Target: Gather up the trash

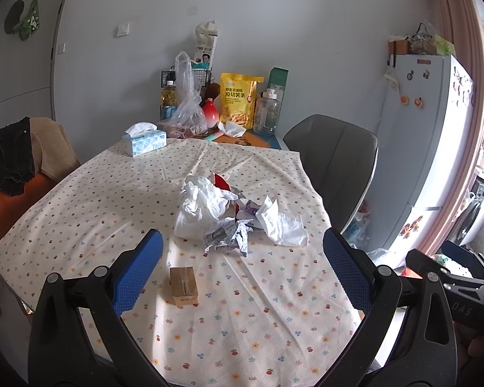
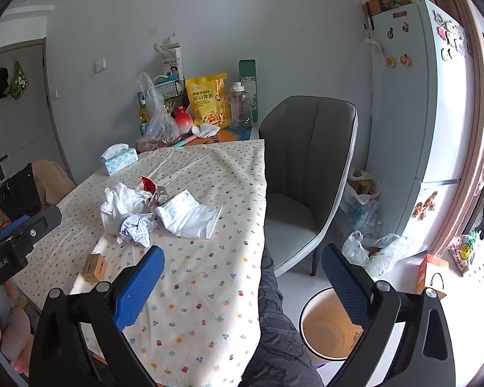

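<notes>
A: How are the grippers sitting?
B: The left hand-held gripper [image 1: 242, 242] and right hand-held gripper [image 2: 242, 254] are both gaping wide, gripping nothing.
A: And the trash?
B: The trash pile [image 1: 224, 214] is lying mid-table [image 1: 80, 213], a small box [image 1: 184, 285] nearer. The bin [image 2: 326, 325] is standing on the floor beside the chair [image 2: 306, 167].

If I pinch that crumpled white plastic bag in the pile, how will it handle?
The white plastic bag looks thin and crumpled, so probably floppy and very light. It touches the crumpled printed paper, so lifting may drag that along. Both grippers stand open, empty.
</notes>
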